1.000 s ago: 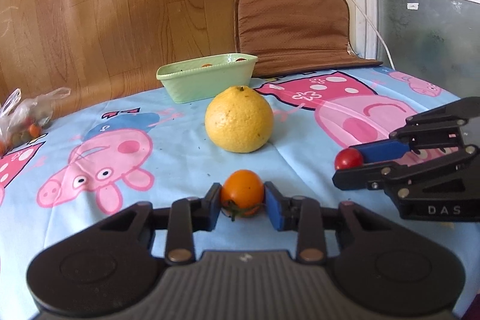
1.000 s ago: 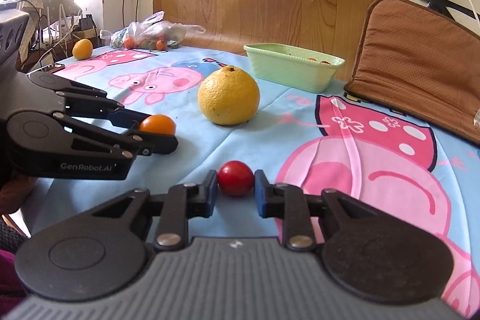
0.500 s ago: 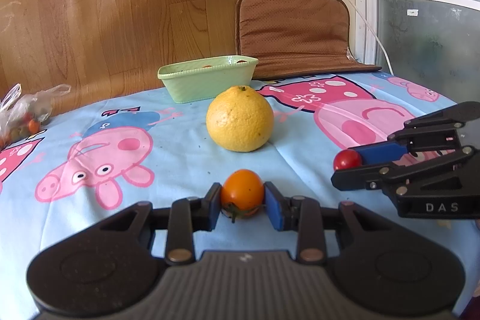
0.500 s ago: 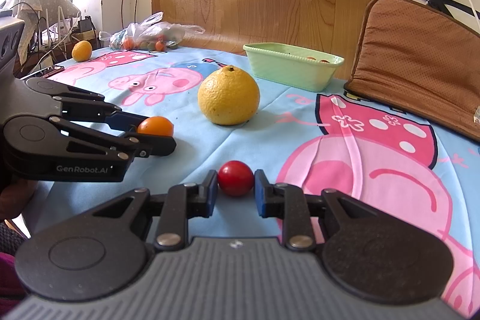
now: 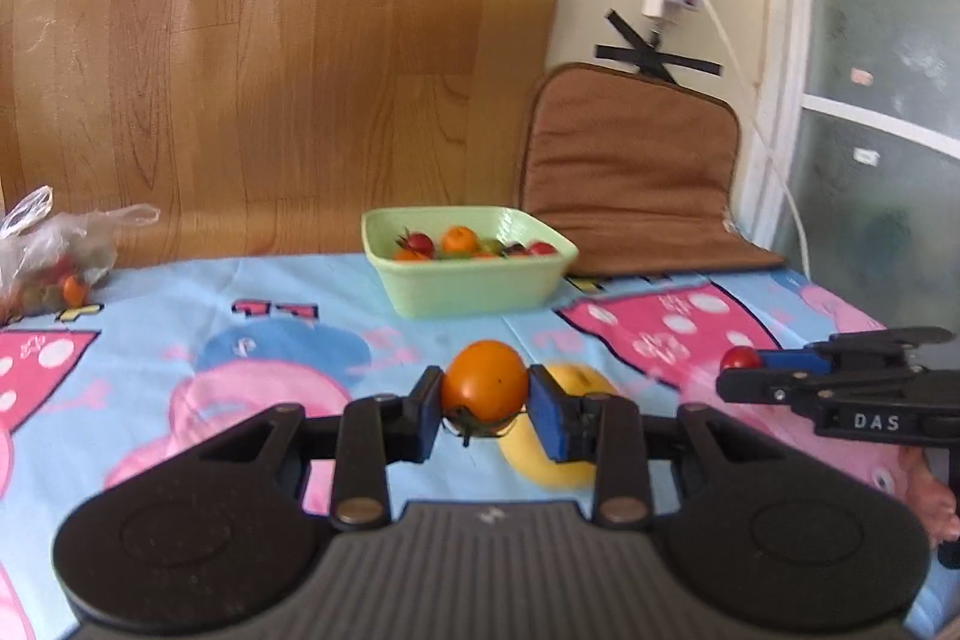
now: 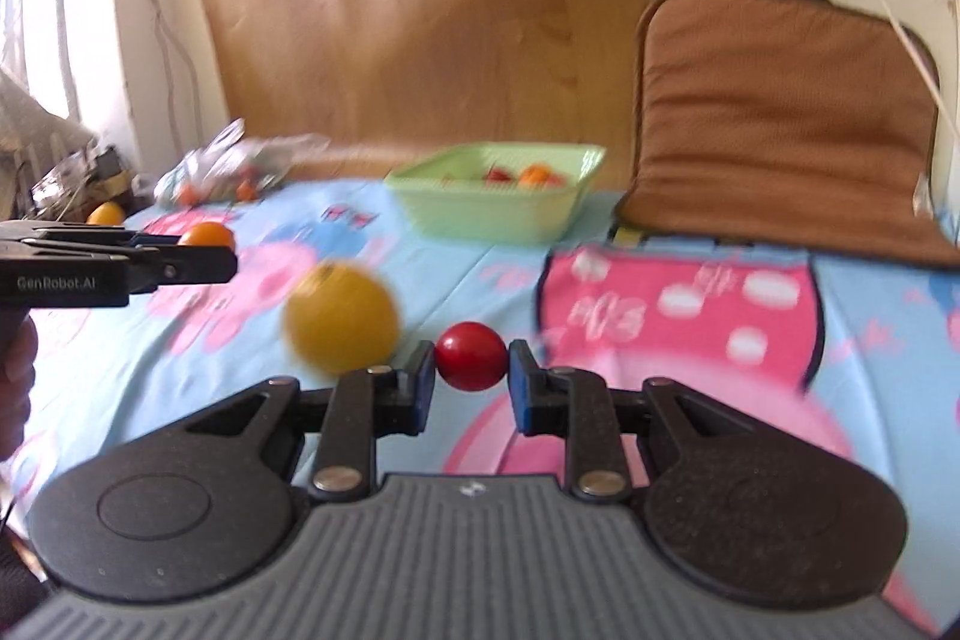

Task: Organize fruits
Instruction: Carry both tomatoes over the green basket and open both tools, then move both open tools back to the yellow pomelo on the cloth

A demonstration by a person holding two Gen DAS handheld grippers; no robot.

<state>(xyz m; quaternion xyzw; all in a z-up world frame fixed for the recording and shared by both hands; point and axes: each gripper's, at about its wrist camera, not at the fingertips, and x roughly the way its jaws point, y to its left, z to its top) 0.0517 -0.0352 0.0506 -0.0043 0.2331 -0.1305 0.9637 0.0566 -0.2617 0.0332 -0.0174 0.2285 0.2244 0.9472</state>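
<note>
Fruits sit in three places at this moment. Two small ones are held in the air, a heap lies in the pale green bowl at the far side of the bench, and a big yellow citrus rests alone on the cartoon-print cloth, near the middle.

Left hand-held gripper: jaws drawn close, blue pads pinching an orange tomato on both flanks. Its green calyx points down. The tomato hangs clear of the cloth, and the yellow citrus shows just behind it.

Right hand-held gripper: jaws nearly together, clamped on a red cherry tomato at its widest part, also off the bench.

Both grippers point toward the green bowl, which already holds red and orange pieces. Judged from that, the small fruits are being gathered there, and these two are mid-carry with the drop not yet made. The side-on pinch suits round, smooth skins; a grip off the middle would likely let them squirt out.

A clear plastic bag with more small fruit lies at the far left. Another orange fruit sits beyond it in the right wrist view. A brown cushion leans against the wall, just right of the bowl. Part of a person's hand shows at the left edge.
</note>
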